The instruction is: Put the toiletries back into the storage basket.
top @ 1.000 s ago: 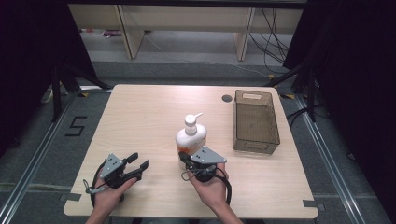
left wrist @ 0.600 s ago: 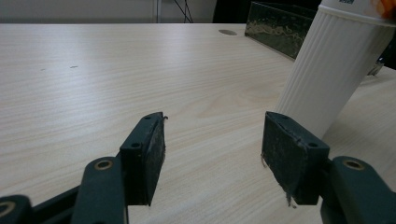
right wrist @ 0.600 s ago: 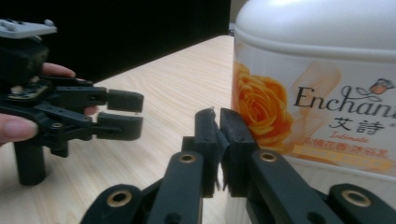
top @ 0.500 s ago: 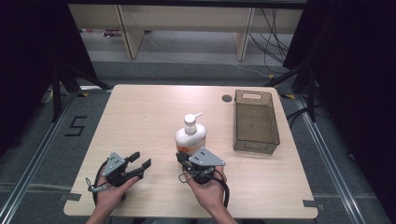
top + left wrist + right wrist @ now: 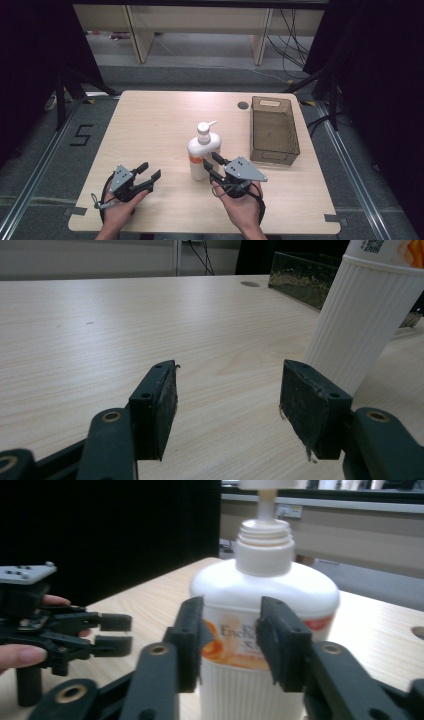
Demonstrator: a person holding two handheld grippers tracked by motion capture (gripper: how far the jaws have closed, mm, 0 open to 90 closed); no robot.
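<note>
A white pump bottle [image 5: 202, 150] with an orange label stands upright near the middle of the wooden table [image 5: 150, 125]. My right gripper [image 5: 212, 162] is open just in front of the bottle's lower right side. In the right gripper view the bottle [image 5: 265, 580] stands close behind the parted jaws, not between them. My left gripper [image 5: 150, 172] rests open on the table to the bottle's left, nothing between its fingers. In the left gripper view the bottle's ribbed base [image 5: 355, 325] rises at the right, beyond the open left gripper [image 5: 227, 390].
A dark see-through basket [image 5: 275, 132] sits at the right of the table, beyond the bottle. A round cable hole [image 5: 243, 105] lies near the far edge. Shelving and cables stand on the floor behind the table.
My right gripper has shifted a little to the right and turned its jaws toward the bottle. The left gripper and the bottle have hardly moved.
</note>
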